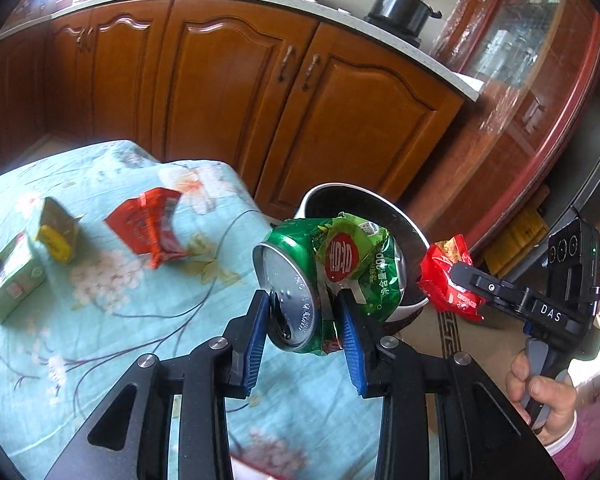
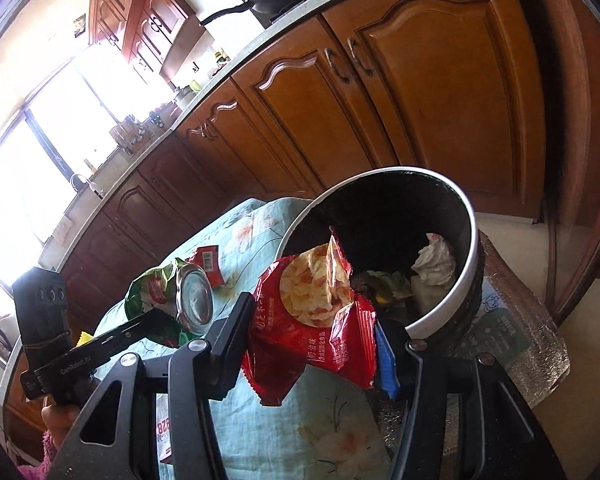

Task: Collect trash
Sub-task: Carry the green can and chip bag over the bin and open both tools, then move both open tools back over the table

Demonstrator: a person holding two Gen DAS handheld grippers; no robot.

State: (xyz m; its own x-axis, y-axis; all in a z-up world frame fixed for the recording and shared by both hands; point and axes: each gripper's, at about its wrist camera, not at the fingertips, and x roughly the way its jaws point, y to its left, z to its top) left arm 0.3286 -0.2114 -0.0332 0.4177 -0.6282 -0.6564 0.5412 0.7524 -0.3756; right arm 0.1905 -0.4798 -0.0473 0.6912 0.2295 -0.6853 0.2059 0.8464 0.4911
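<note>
My left gripper (image 1: 303, 312) is shut on a crushed green can (image 1: 296, 280) with a green wrapper (image 1: 352, 254) pressed against it, held above the table's edge in front of the trash bin (image 1: 384, 200). My right gripper (image 2: 312, 340) is shut on a red snack bag (image 2: 316, 312), held at the rim of the white-rimmed bin (image 2: 470, 216), which holds crumpled paper (image 2: 434, 264) and wrappers. The right gripper with its bag (image 1: 448, 280) also shows in the left wrist view. The can (image 2: 192, 298) also shows in the right wrist view.
On the floral teal tablecloth (image 1: 100, 320) lie a red wrapper (image 1: 150, 228), a yellow-brown packet (image 1: 58, 234) and a green carton (image 1: 8, 276). Wooden kitchen cabinets (image 1: 240, 80) stand behind. A glass-fronted cabinet (image 1: 520, 80) stands at the right.
</note>
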